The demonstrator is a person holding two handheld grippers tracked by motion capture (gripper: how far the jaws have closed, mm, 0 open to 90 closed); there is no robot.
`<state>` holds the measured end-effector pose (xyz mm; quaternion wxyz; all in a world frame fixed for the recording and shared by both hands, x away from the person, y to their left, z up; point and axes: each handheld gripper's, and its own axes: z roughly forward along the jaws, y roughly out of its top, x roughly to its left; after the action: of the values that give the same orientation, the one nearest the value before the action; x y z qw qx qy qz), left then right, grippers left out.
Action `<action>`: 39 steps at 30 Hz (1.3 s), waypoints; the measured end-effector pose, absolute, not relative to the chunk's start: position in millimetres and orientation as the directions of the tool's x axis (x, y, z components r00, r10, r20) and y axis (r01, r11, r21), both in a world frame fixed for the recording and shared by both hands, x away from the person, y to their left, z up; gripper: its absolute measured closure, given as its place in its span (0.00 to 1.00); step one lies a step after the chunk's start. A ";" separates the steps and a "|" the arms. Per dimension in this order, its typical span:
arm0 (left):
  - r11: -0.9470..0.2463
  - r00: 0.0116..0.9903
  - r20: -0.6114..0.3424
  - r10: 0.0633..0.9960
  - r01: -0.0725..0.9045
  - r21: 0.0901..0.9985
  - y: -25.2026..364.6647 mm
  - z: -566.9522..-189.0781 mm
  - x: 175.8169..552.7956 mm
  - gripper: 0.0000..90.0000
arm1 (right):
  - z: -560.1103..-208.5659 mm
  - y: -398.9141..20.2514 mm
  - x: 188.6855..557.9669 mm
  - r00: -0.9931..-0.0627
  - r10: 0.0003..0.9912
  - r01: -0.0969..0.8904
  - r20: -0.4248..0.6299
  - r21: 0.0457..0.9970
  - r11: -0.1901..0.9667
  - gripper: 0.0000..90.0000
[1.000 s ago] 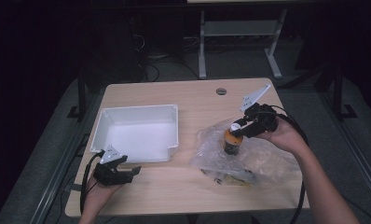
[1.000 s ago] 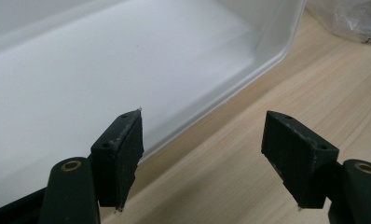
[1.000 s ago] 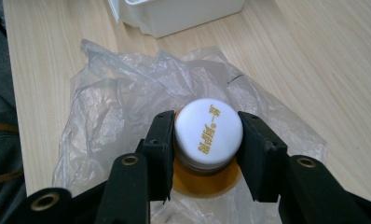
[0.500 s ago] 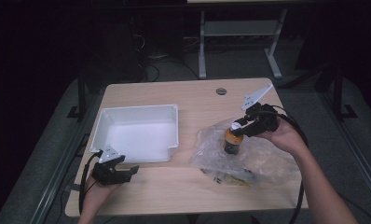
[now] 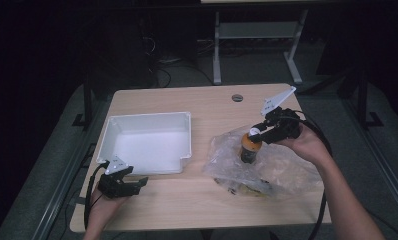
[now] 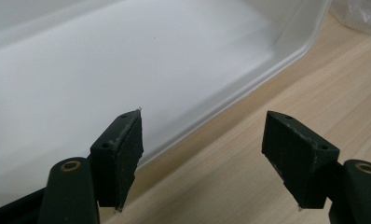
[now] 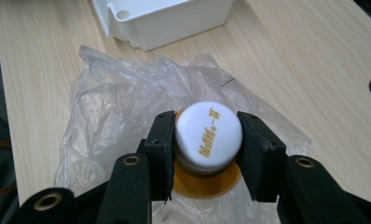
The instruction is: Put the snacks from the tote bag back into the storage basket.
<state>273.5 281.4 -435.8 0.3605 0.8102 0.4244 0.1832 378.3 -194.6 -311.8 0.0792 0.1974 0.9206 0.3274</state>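
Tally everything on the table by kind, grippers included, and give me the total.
Grippers: 2, the left gripper open and the right gripper shut on the bottle's white cap
Bottles: 1, the bottle
Plastic bags: 1, the clear plastic bag
Trays: 1, the white tray
Total: 5

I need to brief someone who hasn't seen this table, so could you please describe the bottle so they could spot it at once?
On the wooden table, right of the white tray, lies a crumpled clear plastic bag. The bottle stands upright out of it, with the right gripper clamped on its cap. Its amber body and white cap with gold lettering set it apart.
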 end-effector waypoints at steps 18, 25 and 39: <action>-0.371 0.562 -0.018 0.827 0.570 0.733 283.1 -439.1 275.1 0.32 | -279.2 -207.4 370.1 -0.902 0.430 0.306 -0.041 0.643 0.702 0.65; -0.370 0.558 -0.017 0.830 0.573 0.731 284.7 -439.7 275.8 0.32 | -261.8 -208.9 367.9 -0.903 0.428 0.305 -0.036 0.648 0.698 0.65; -0.373 0.551 -0.014 0.834 0.583 0.722 287.1 -440.9 277.3 0.32 | -233.8 -208.4 368.8 -0.901 0.432 0.307 -0.041 0.643 0.702 0.65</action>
<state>277.3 287.1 -440.9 0.3488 0.8086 0.4382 0.1803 368.8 -208.4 -233.8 0.0948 0.2012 0.9176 0.3296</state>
